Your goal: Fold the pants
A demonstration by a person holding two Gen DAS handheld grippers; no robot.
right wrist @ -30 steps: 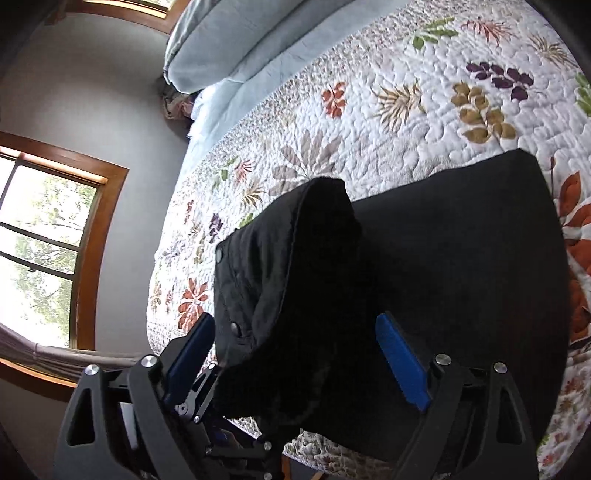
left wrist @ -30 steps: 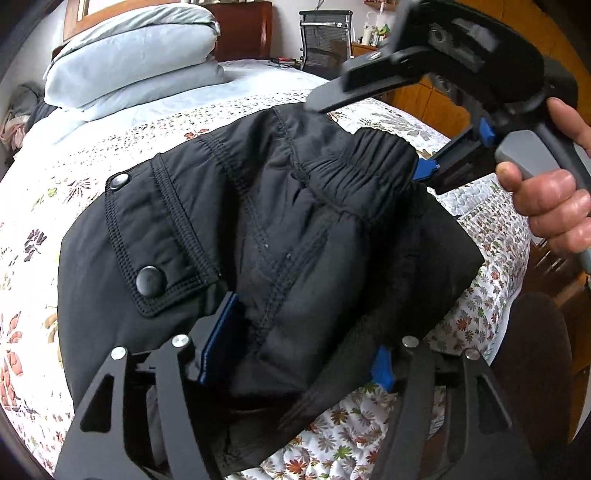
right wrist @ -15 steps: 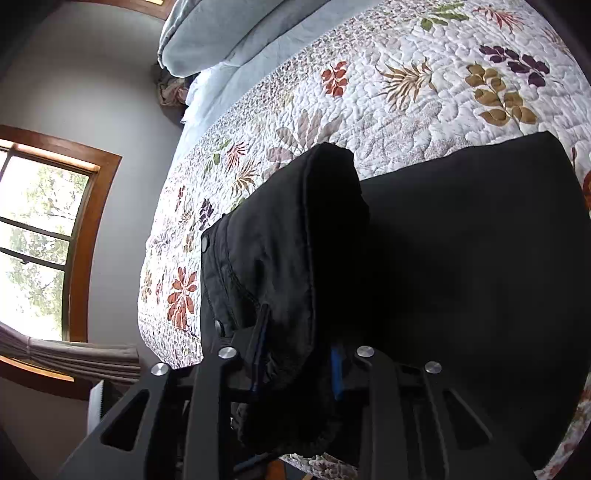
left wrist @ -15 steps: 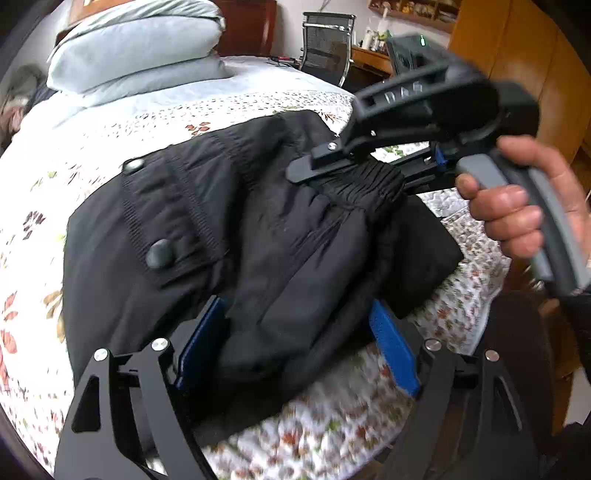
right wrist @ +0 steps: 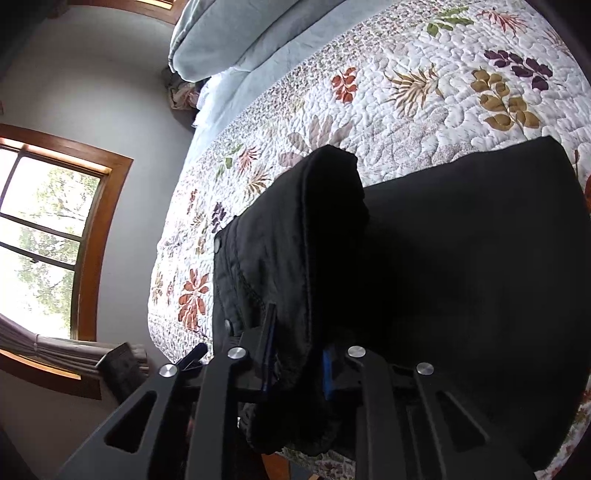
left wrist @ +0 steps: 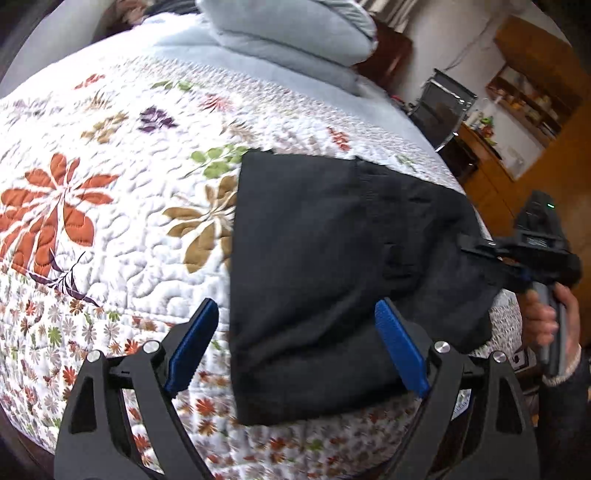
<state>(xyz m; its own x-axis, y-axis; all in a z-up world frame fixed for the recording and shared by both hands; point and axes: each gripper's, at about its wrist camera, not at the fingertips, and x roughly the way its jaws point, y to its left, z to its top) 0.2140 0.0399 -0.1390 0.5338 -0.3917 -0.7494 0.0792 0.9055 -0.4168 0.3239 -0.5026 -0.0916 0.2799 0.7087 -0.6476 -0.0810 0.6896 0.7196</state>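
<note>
Quilted white bedspread printed with leaves and flowers (left wrist: 122, 229) covers the bed; pale blue pillows (left wrist: 291, 33) lie at its head, a wood-framed window (right wrist: 55, 236) is set in the grey wall, and wooden cabinets (left wrist: 535, 122) stand blurred beyond. Folded black fabric pants (left wrist: 332, 280) rest at the bed's near edge. Left gripper (left wrist: 295, 347) opening, its blue pads apart over the pants' edge without pressing. Right gripper (right wrist: 295, 354) closing, clamped on a raised fold of the pants; its pads are mostly hidden by cloth.
</note>
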